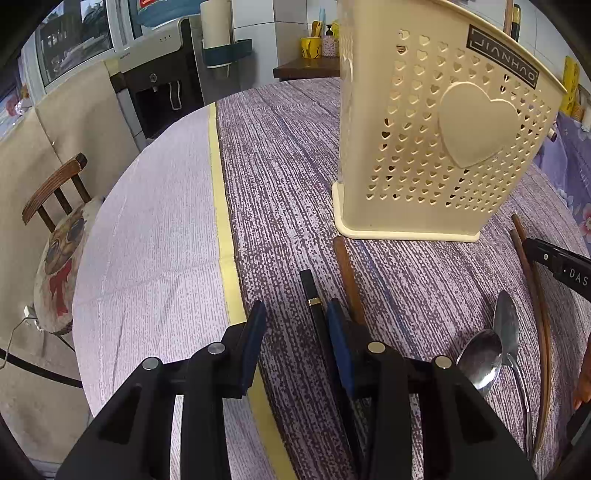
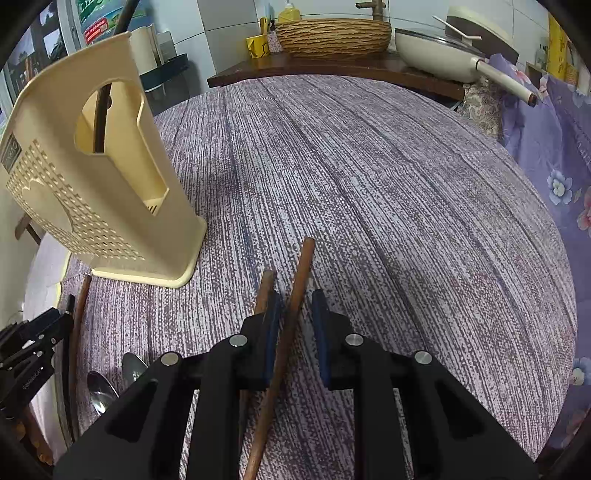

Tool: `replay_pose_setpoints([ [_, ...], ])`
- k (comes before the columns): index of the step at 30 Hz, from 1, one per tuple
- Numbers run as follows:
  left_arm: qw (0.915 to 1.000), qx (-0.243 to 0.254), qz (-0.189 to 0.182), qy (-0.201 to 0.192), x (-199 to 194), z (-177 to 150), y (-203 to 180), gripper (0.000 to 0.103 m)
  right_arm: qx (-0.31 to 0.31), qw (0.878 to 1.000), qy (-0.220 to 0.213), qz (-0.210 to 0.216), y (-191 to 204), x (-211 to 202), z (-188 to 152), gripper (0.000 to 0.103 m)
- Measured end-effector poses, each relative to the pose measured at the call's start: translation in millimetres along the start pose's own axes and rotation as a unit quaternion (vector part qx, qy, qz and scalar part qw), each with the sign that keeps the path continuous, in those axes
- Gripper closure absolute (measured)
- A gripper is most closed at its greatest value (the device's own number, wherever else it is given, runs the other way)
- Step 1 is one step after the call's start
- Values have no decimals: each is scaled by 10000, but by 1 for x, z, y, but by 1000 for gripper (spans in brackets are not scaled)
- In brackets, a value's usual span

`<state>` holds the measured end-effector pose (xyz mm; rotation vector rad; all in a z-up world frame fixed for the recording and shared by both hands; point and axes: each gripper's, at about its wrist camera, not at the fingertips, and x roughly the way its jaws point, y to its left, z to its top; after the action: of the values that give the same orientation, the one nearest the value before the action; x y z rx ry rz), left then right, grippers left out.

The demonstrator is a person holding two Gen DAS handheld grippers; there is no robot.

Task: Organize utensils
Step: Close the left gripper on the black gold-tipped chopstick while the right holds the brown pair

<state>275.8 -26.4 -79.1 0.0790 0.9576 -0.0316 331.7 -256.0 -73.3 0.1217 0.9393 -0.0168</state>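
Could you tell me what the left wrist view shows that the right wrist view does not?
Only the left wrist view: the wooden chair with its printed cushion, and the holder's raised heart. Only the right wrist view: the wicker basket, the cream pan, and the holder's side cutout. Both: the cream utensil holder, two spoons, brown chopsticks, and the purple tablecloth.

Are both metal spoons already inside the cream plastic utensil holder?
No, both metal spoons lie on the purple tablecloth beside the cream holder.
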Motion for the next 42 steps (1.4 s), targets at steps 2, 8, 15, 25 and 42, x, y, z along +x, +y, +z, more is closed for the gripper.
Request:
replay_pose_setpoints([
  [2, 10000, -51, 9, 1, 1, 1, 0, 68, -101, 9999, -35, -106, 5, 1, -1, 85],
  [8, 9998, -127, 97, -89, 1, -1, -4, 70, -177, 9996, -107, -205, 10, 2, -2, 85],
  [15, 9995, -36, 287, -134, -4, -7, -20, 84, -129, 9994, -201, -255, 13, 1, -7, 85],
  [25, 9993, -92, 293, -198, -5, -9, -24, 92, -82, 9995, -221, -227, 10, -1, -9, 92],
  [42, 9996, 19, 201, -180, 0, -2, -20, 94, 9, 9998, -208, -14, 5, 2, -8, 95],
])
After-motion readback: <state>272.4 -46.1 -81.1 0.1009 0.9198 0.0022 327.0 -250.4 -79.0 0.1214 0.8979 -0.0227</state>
